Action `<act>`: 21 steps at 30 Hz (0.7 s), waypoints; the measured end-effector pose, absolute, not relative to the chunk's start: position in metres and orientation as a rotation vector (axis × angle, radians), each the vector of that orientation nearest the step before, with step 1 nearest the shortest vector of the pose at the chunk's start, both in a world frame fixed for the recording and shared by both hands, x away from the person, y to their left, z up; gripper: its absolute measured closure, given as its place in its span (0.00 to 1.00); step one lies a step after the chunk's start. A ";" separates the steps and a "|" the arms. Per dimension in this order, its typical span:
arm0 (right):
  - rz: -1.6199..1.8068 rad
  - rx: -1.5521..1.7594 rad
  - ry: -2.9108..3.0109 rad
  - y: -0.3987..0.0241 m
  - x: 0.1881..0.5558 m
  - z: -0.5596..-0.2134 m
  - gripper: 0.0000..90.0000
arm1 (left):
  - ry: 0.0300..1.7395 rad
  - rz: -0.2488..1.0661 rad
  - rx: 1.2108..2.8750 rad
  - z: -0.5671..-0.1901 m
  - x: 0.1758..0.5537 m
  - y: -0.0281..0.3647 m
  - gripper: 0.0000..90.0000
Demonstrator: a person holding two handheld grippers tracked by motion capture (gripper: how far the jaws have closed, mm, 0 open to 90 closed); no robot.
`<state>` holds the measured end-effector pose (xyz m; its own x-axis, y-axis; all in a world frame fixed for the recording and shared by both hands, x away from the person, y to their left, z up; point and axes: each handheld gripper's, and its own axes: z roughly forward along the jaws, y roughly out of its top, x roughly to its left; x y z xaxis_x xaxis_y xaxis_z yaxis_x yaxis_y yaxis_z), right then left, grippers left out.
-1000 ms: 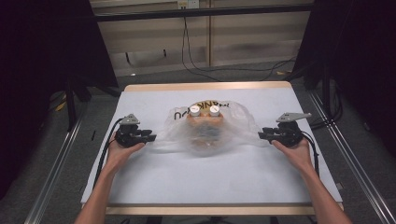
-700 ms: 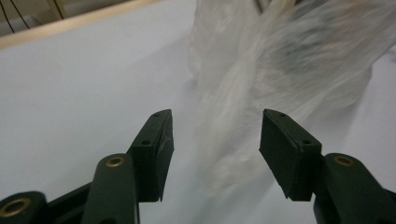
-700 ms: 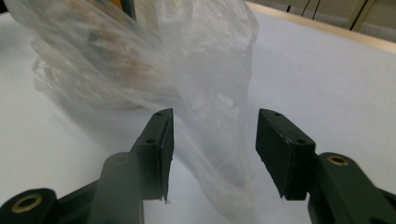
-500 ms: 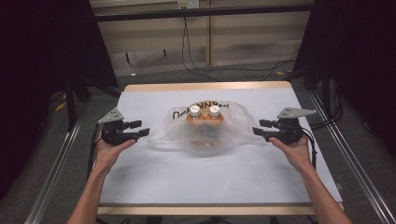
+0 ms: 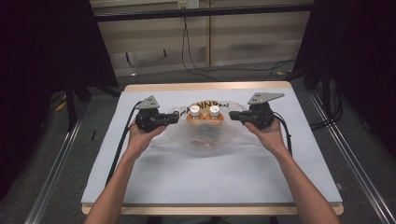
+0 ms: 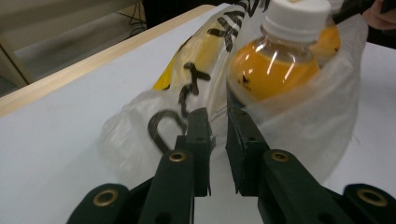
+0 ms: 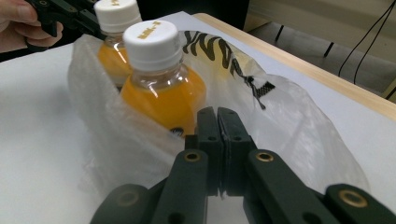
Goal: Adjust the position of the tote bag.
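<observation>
Plastic bag (image 5: 205,133) with two orange bottles (image 5: 204,114) sits near the bench's (image 5: 303,163) far edge; the left tool (image 5: 173,118) and right tool (image 5: 233,116) have just clenched onto its opposite sides.

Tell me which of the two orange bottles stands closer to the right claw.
The white-capped clear bottle of orange drink on the right of the pair in the high view. The other bottle stands beside it, toward the left claw.

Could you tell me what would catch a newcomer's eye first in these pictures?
Two orange drink bottles with white caps stand side by side in a clear plastic bag at the middle of the white table. The left gripper and right gripper each pinch the bag's film on either side.
</observation>
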<state>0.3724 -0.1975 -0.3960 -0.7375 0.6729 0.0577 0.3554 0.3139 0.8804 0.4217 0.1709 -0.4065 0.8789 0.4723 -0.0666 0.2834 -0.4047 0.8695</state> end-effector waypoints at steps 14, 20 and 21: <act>1.236 0.968 2.425 -0.170 0.400 -0.437 1.00 | 0.545 0.169 2.216 -0.451 0.437 0.136 0.92; 1.140 0.986 2.485 -0.165 0.407 -0.459 1.00 | 0.533 0.207 2.298 -0.465 0.437 0.135 0.92; 1.118 0.991 2.498 -0.166 0.409 -0.464 1.00 | 0.537 0.213 2.303 -0.468 0.436 0.135 0.92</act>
